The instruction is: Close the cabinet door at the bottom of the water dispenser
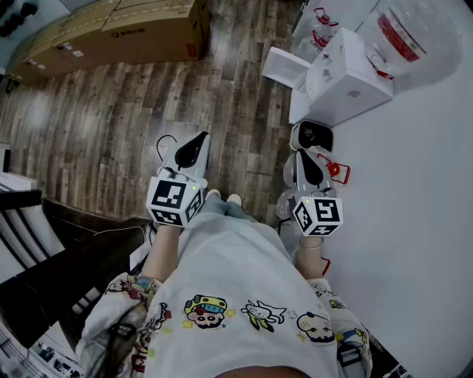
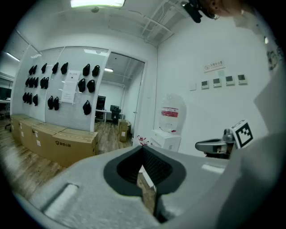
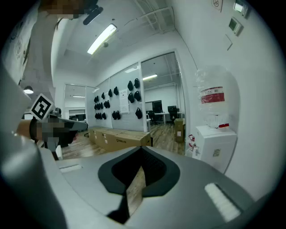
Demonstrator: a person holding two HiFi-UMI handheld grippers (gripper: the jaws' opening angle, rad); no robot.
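Observation:
The white water dispenser (image 1: 347, 77) stands against the wall at the upper right of the head view, with a clear bottle (image 1: 406, 33) on top. Its white bottom door (image 1: 284, 66) sticks out open over the floor. I hold both grippers level in front of my body, well short of the dispenser. My left gripper (image 1: 194, 144) is shut and empty, and my right gripper (image 1: 304, 159) is shut and empty beside it. In the left gripper view the left gripper (image 2: 144, 152) faces the dispenser (image 2: 169, 134) across the room. In the right gripper view the right gripper (image 3: 142, 154) has the dispenser (image 3: 219, 143) at its right.
Long cardboard boxes (image 1: 133, 33) lie along the far side of the wooden floor. Spare bottles with red handles (image 1: 325, 22) stand beyond the dispenser. A small black-and-white device (image 1: 310, 135) and a red loop (image 1: 338, 171) sit by the white wall. Dark furniture (image 1: 22, 244) is at my left.

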